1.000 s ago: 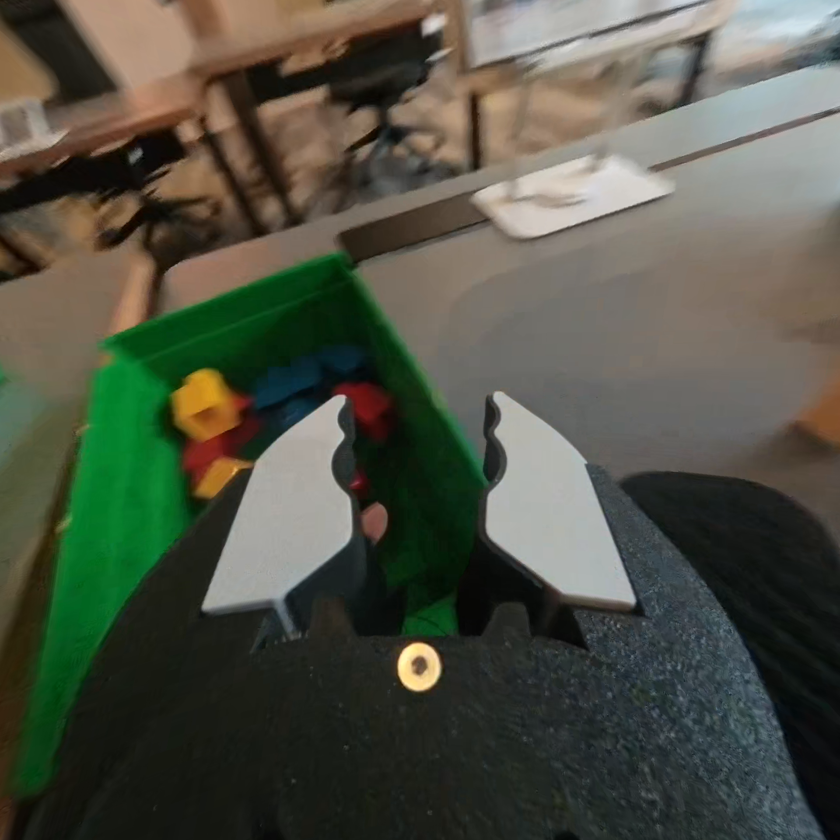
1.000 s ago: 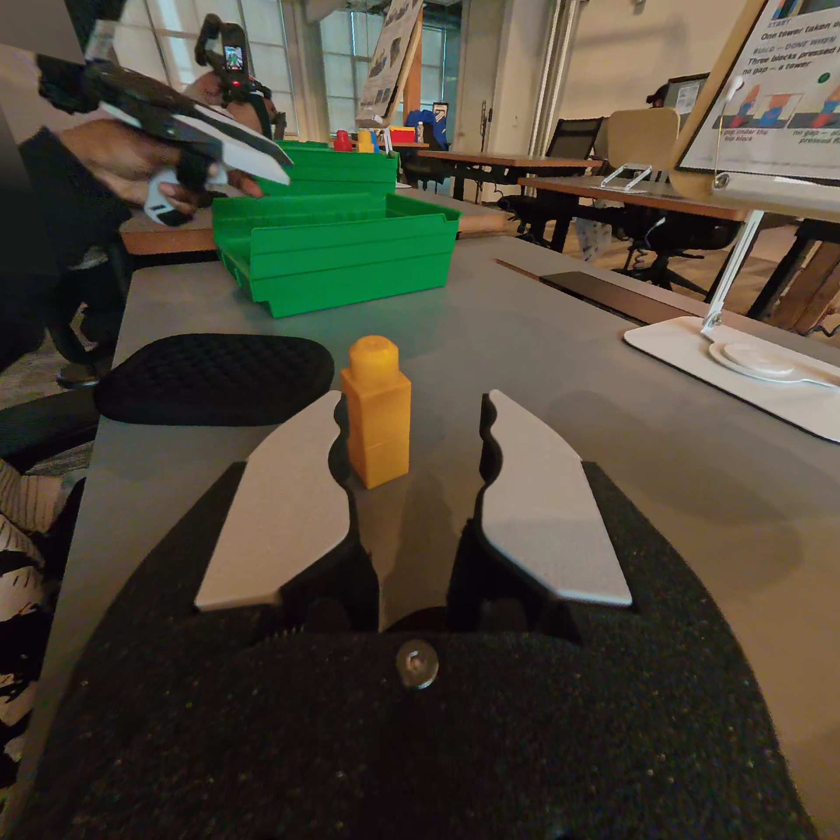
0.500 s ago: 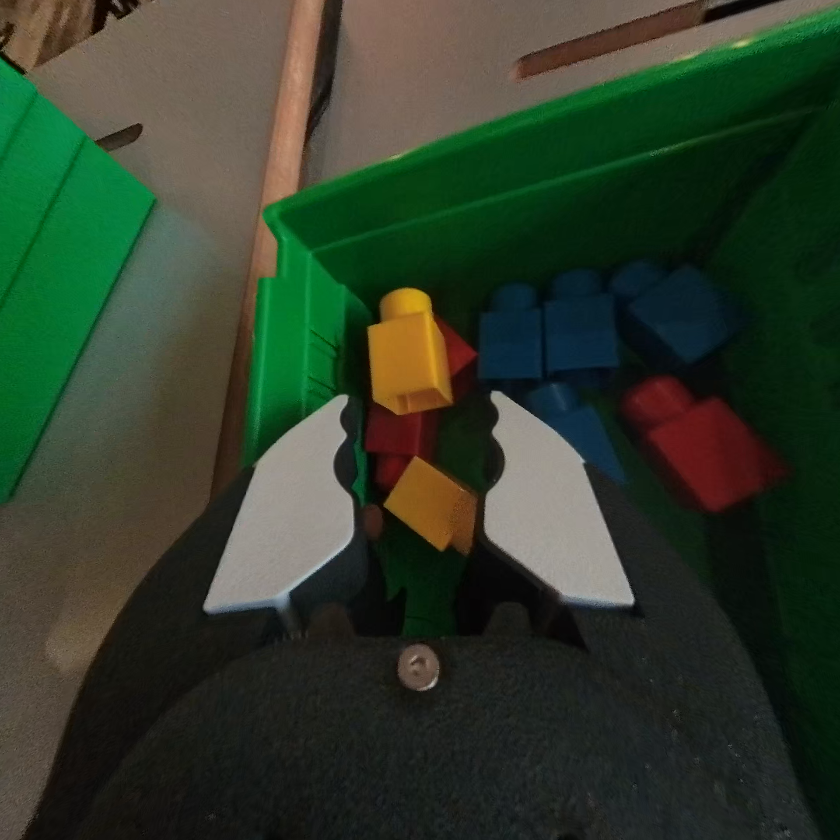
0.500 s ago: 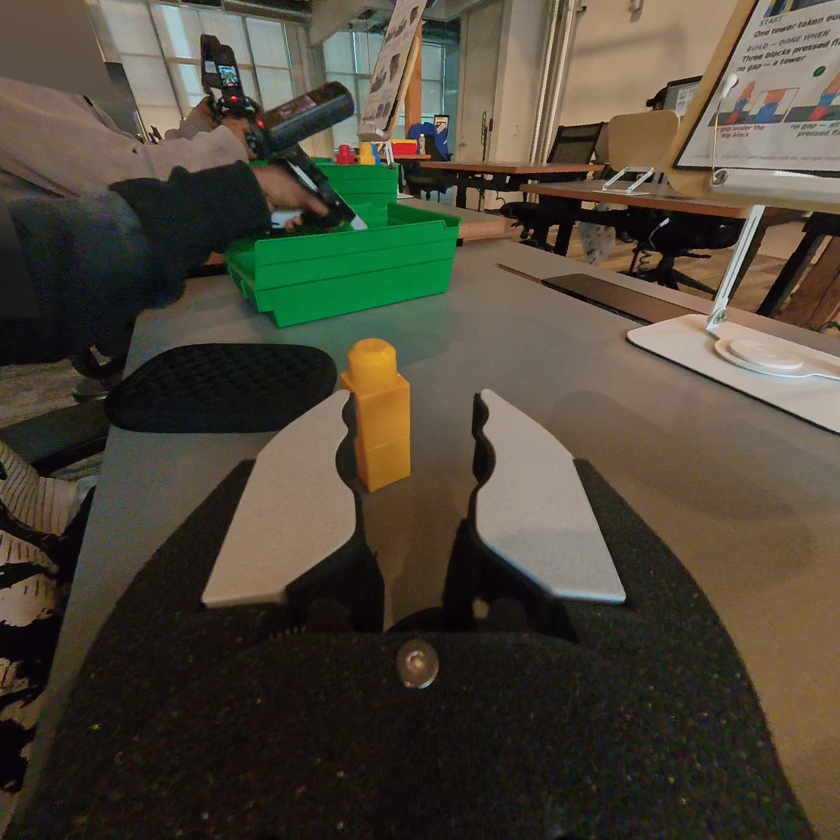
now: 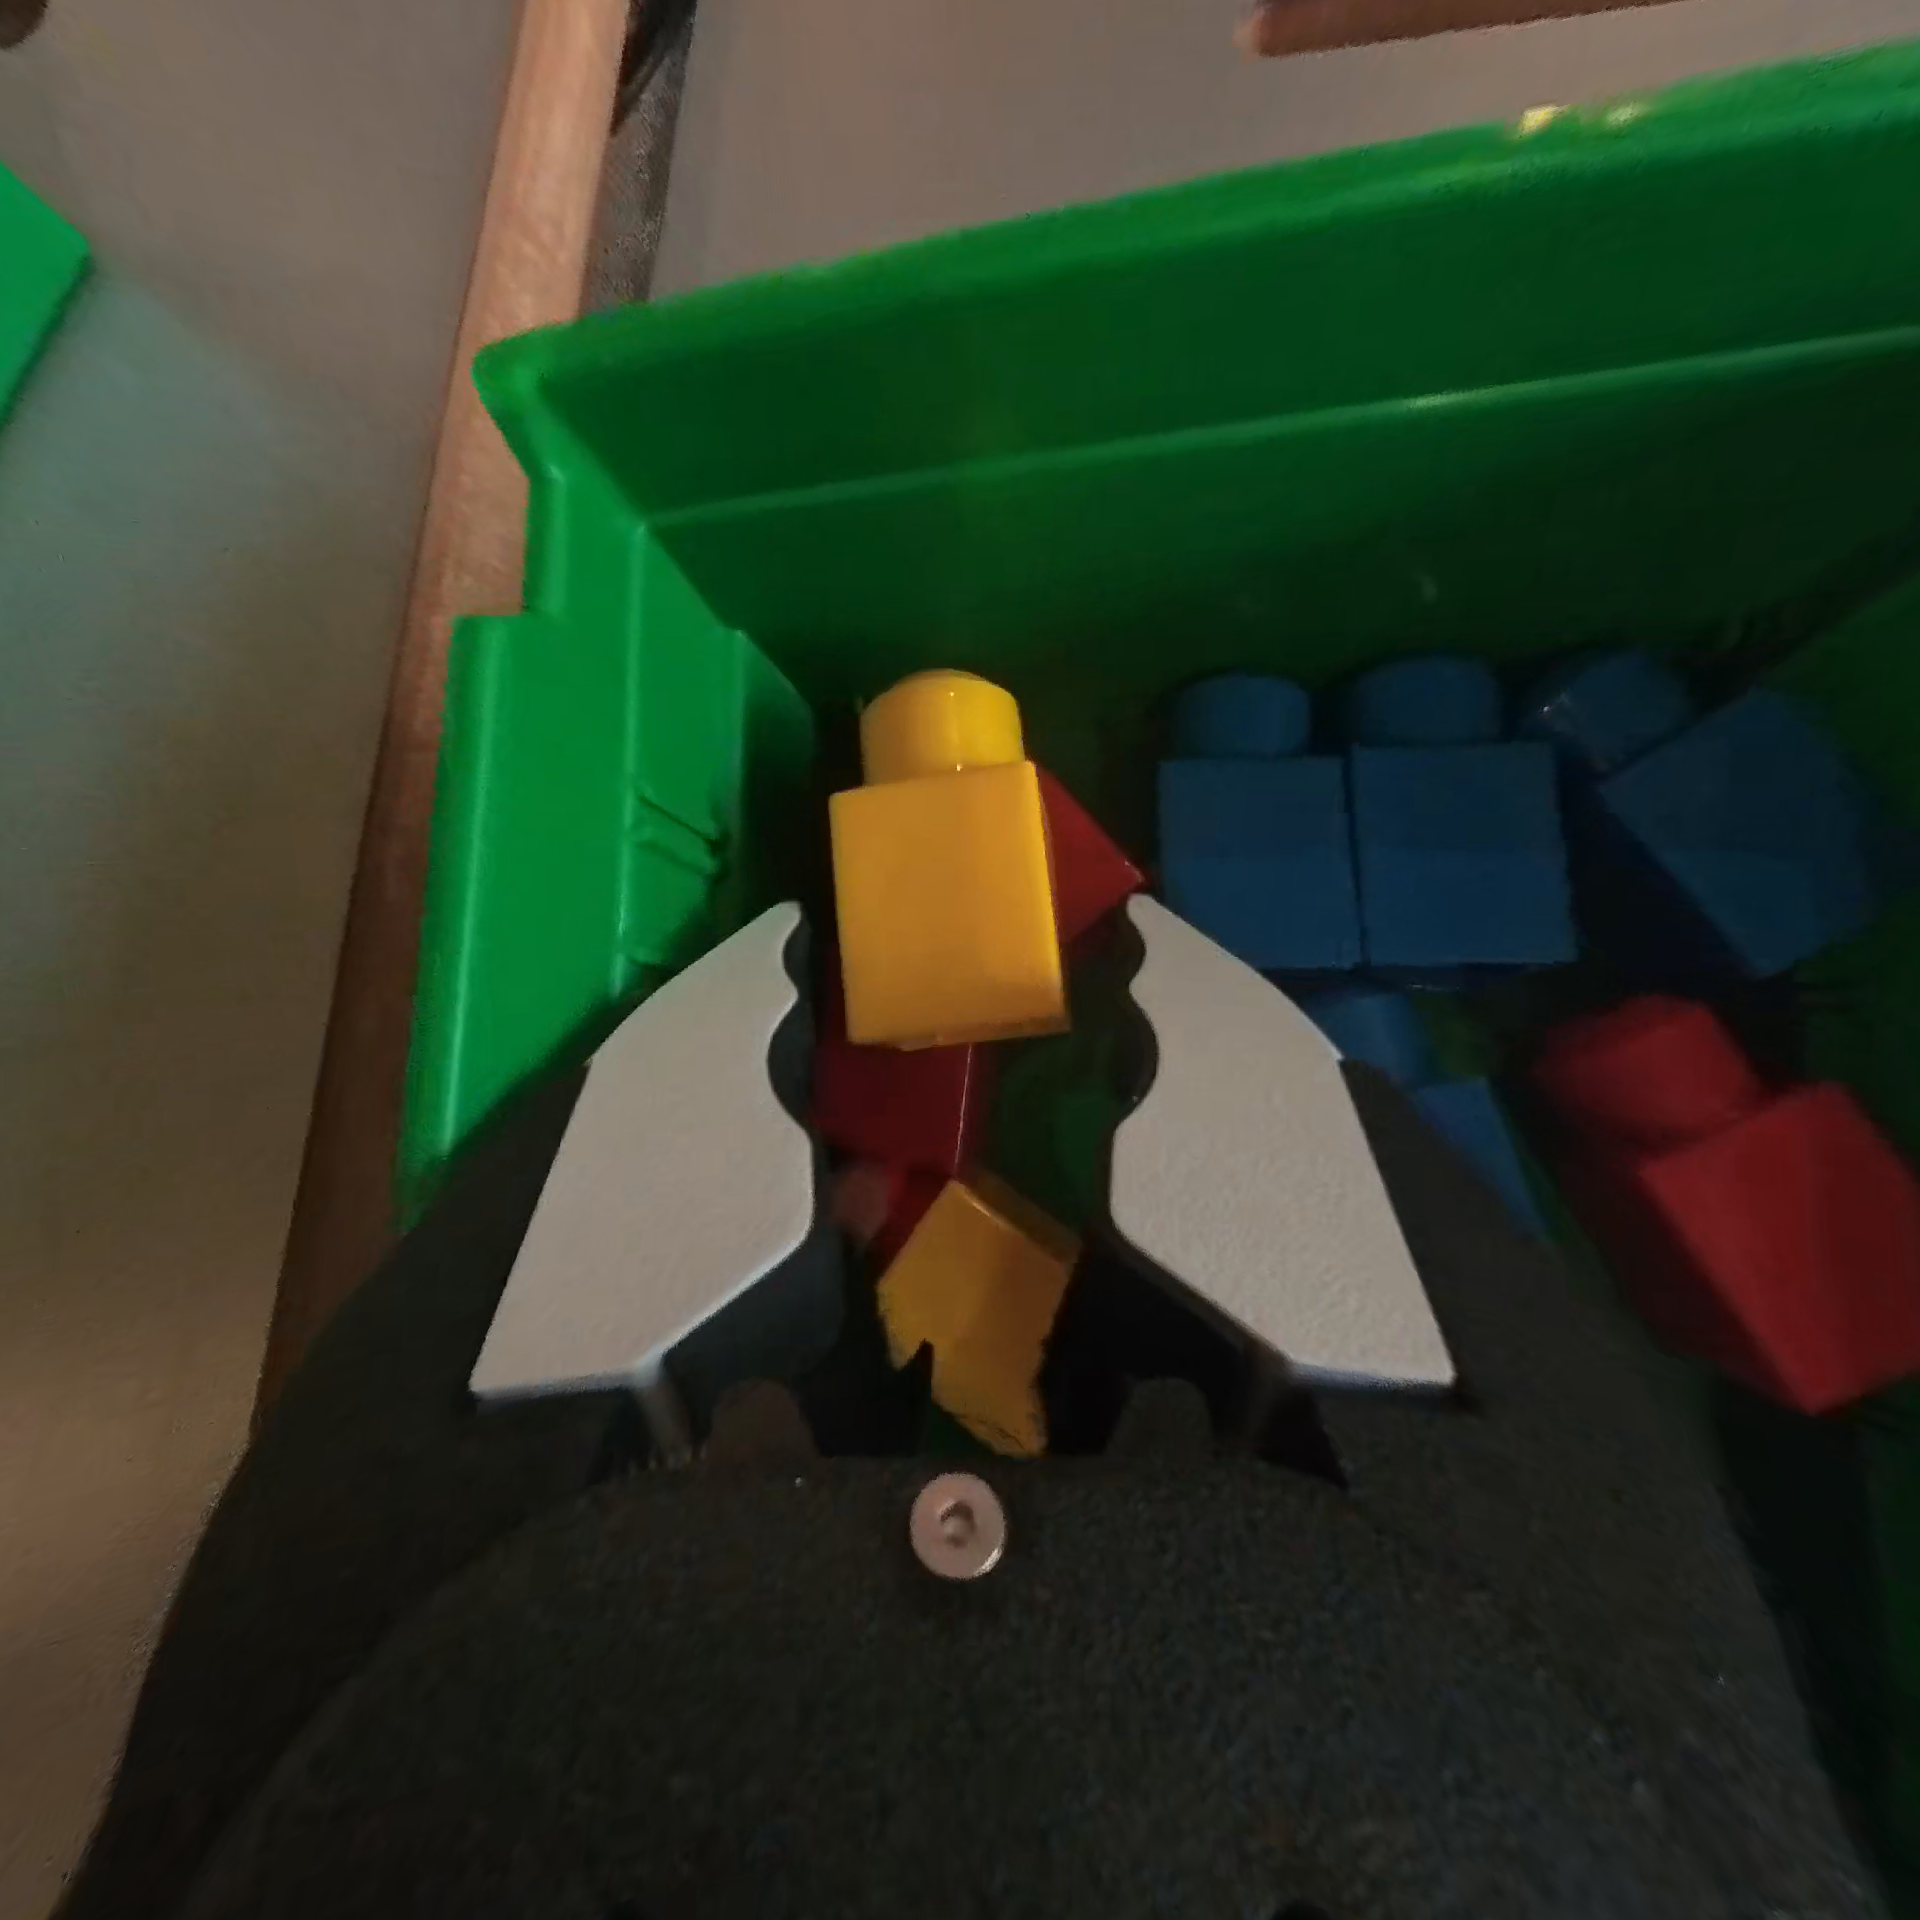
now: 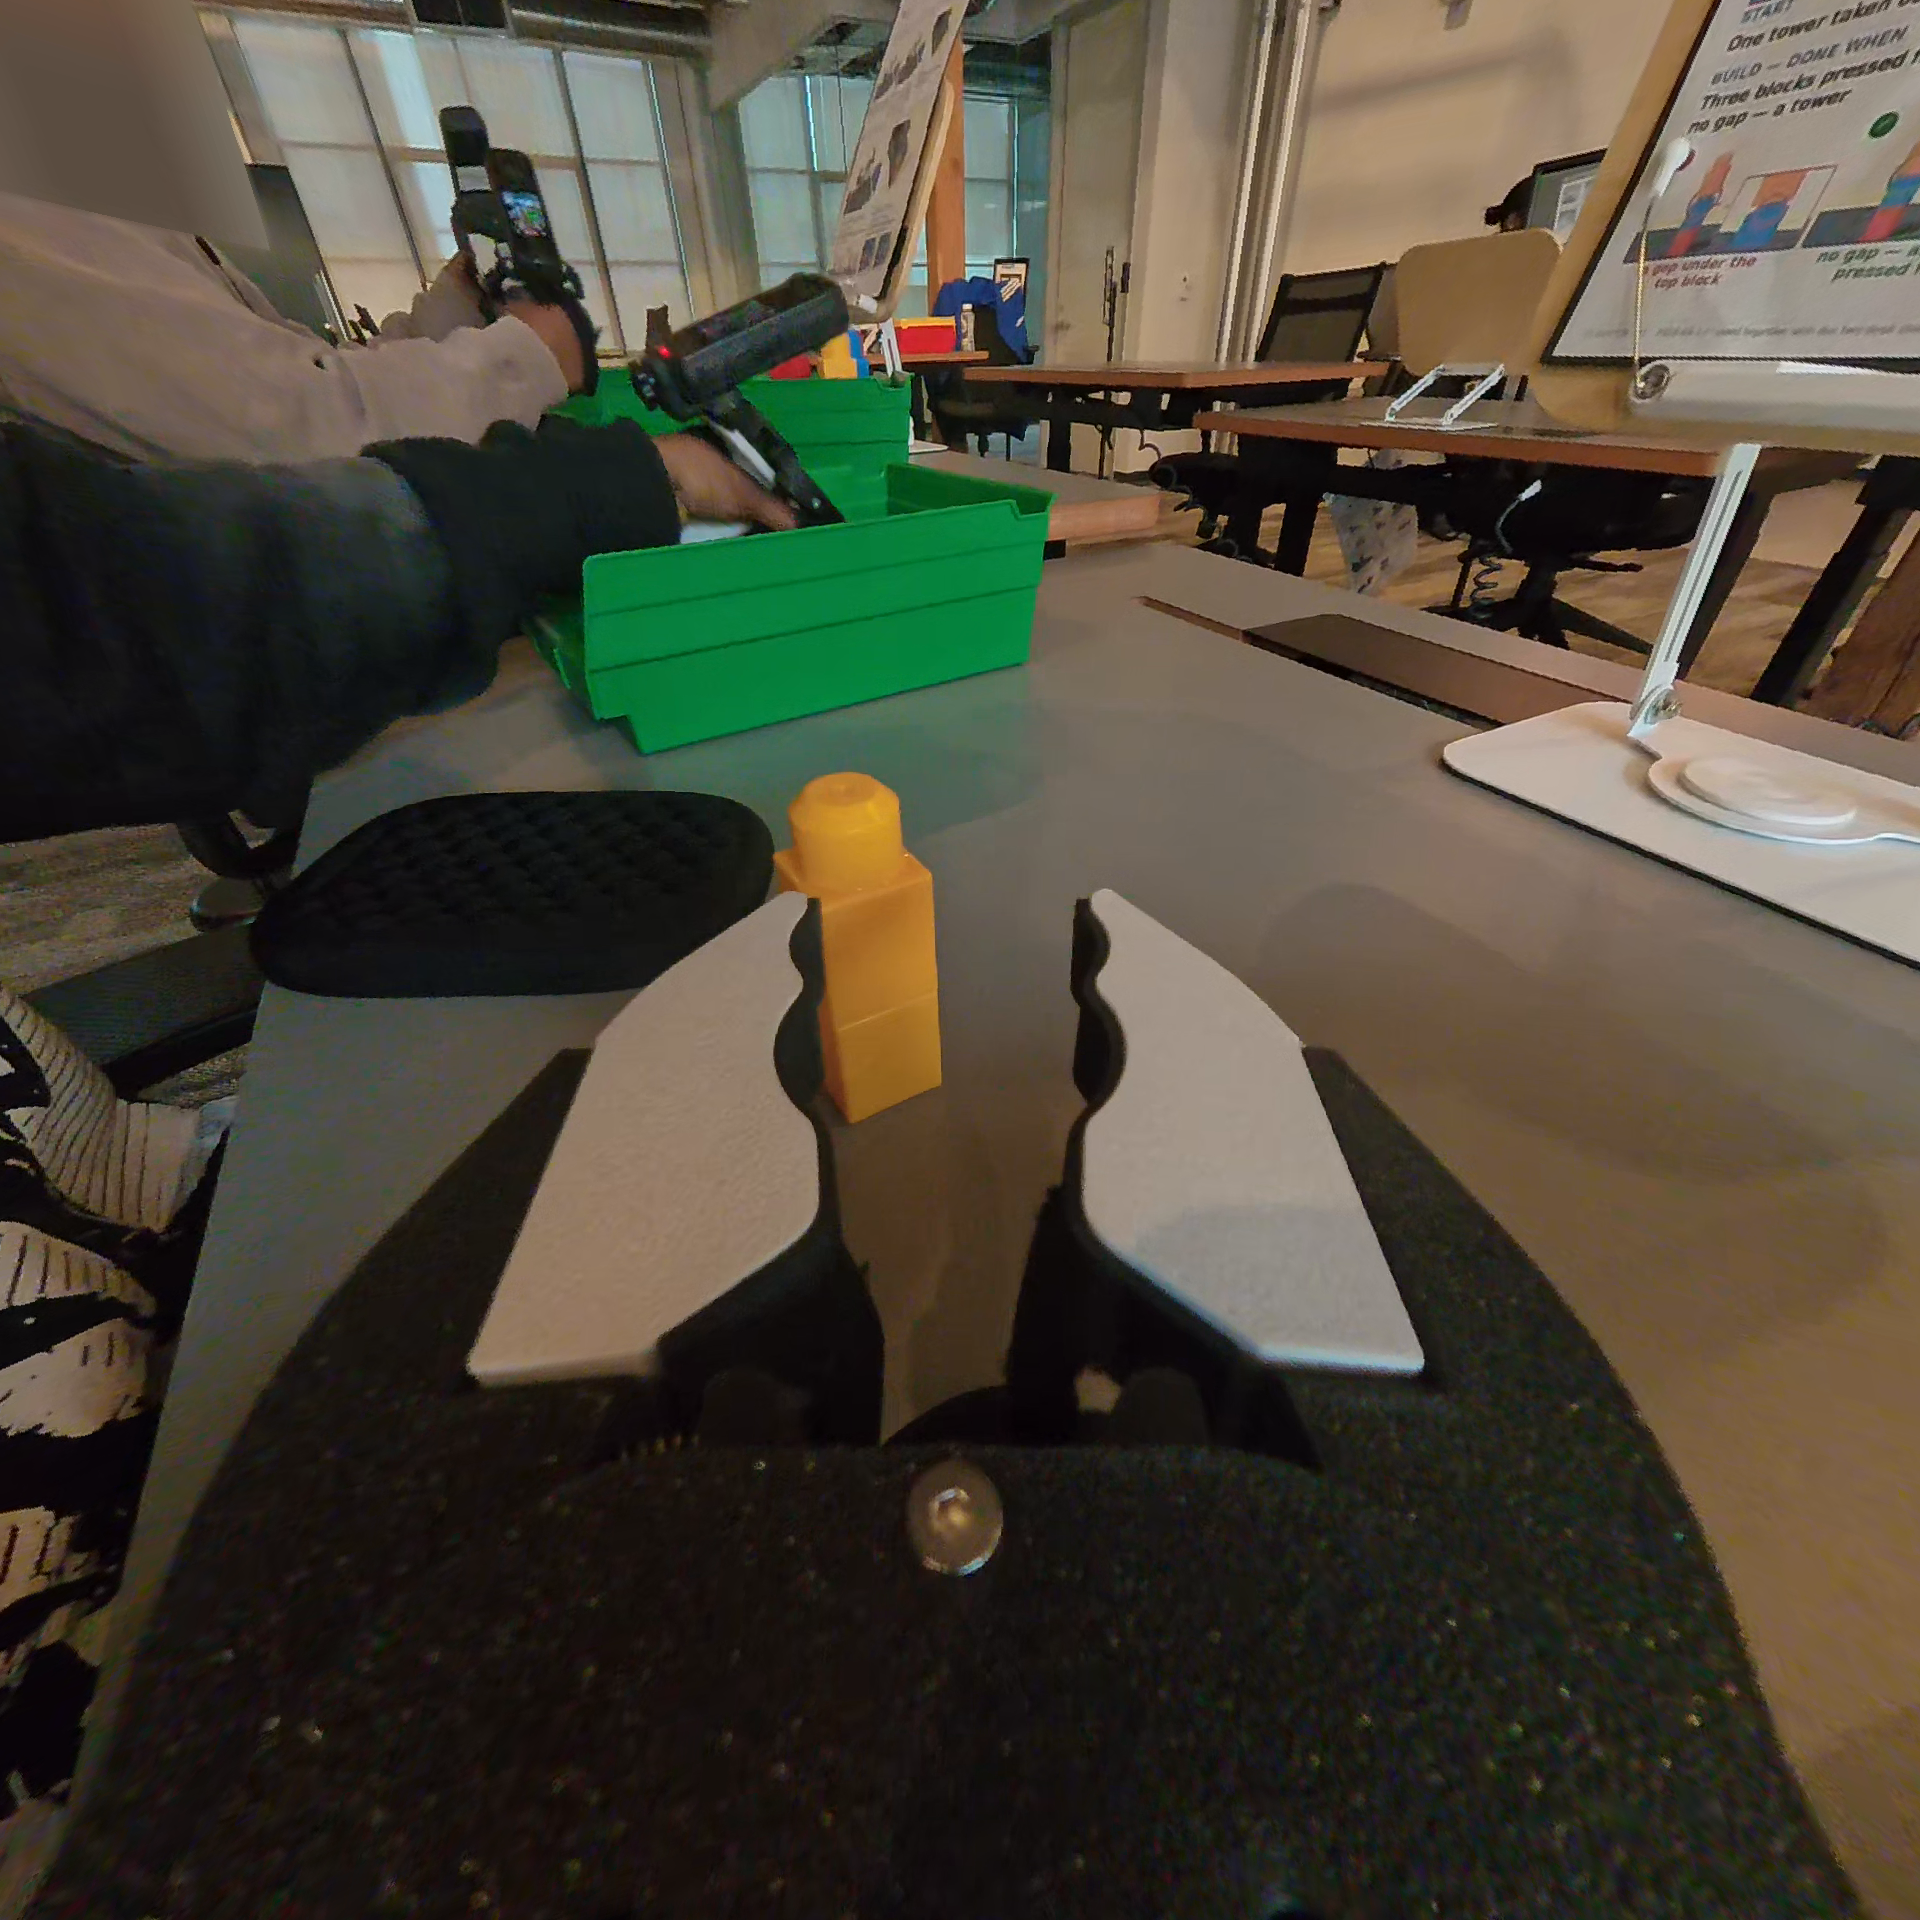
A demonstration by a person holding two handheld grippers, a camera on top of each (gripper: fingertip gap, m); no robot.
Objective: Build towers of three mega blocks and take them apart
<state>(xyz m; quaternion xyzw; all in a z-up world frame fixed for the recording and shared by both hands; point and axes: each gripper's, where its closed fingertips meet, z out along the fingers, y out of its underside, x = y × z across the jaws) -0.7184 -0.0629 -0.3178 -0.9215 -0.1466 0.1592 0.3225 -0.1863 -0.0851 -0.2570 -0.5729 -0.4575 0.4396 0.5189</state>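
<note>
A: Where is the left gripper (image 5: 961,925)?

B: It is down inside the green bin (image 5: 623,790), near the bin's left wall. The fingers (image 5: 675,1132) are spread, grasping nothing, and a yellow block (image 5: 945,904) lies between their tips on top of red blocks (image 5: 894,1101). Blue blocks (image 5: 1361,862) lie to its right.

A: And the right gripper (image 6: 940,920)?

B: It sits low over the bench (image 6: 1195,831), fingers released, with a stack of two yellow blocks (image 6: 873,966) upright just beside its left finger.

A: So which step?

B: Probably fetching the third block. The left fingers would need to clench across the yellow block's flat sides, lift it clear of the bin, then press it onto the stack's stud, likely with the right gripper steadying the stack.
</note>
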